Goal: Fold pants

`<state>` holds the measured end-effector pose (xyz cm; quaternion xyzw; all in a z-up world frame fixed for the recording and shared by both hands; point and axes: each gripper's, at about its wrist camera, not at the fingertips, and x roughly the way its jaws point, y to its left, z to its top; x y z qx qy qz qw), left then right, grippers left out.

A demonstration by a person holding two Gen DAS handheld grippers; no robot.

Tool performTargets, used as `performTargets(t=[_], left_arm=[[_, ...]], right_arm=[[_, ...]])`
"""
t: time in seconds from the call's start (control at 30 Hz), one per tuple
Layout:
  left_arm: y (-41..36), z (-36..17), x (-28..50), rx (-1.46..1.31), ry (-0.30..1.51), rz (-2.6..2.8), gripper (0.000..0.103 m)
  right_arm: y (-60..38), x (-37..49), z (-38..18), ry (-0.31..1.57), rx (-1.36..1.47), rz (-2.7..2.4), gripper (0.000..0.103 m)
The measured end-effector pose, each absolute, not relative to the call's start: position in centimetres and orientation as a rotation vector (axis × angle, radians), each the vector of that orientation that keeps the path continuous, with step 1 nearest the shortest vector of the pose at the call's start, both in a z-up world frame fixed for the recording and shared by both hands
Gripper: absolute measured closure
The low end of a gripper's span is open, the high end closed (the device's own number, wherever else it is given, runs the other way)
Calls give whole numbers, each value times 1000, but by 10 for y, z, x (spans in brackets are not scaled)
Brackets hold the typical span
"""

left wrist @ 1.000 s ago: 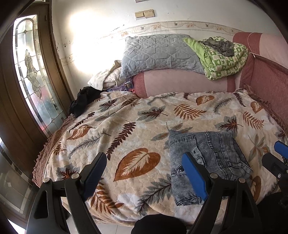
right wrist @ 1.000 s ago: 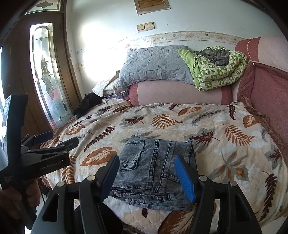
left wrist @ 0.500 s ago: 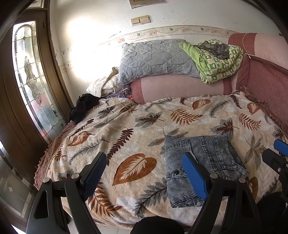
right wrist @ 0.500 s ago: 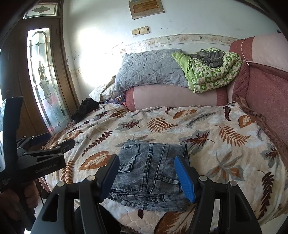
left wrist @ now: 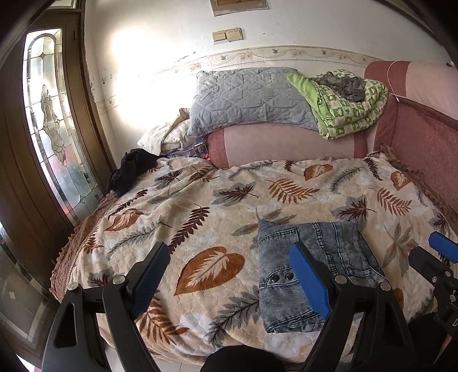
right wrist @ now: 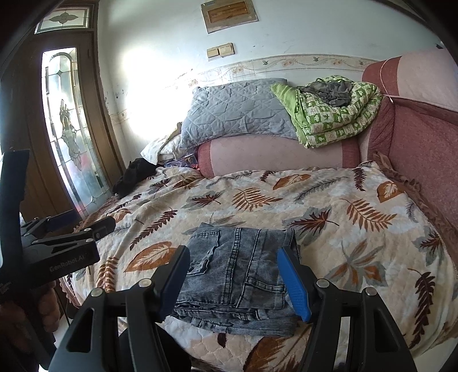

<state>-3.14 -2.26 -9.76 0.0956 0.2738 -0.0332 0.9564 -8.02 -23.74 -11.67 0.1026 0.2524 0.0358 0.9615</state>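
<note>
Jeans (right wrist: 240,274) sit folded on bedspread (left wrist: 200,211); we've pulled L gripper (left wrist: 226,271) & R gripper (right wrist: 233,279) back, both wide, empty — looks done.

White lettering "GenRobot.AI" on side of black plastic left gripper (right wrist: 71,229), seen in right wrist view. Small white print below it on same black body: too blurred to read. Framed brown wall plaque (right wrist: 229,15): text illegible.

Daylight through the stained-glass door (left wrist: 54,137) blows out the wall (right wrist: 148,83) beside it. Rest evenly lit and sharp. Heavy fisheye bend, dark vignette in the corners.
</note>
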Motion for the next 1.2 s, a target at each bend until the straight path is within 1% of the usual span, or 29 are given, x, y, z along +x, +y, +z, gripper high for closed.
performTargets(t=[1.2], left_arm=[[-17,-107,-25,176,594,-69,16]], right_arm=[[-229,-75,-126,543,197,80,36]])
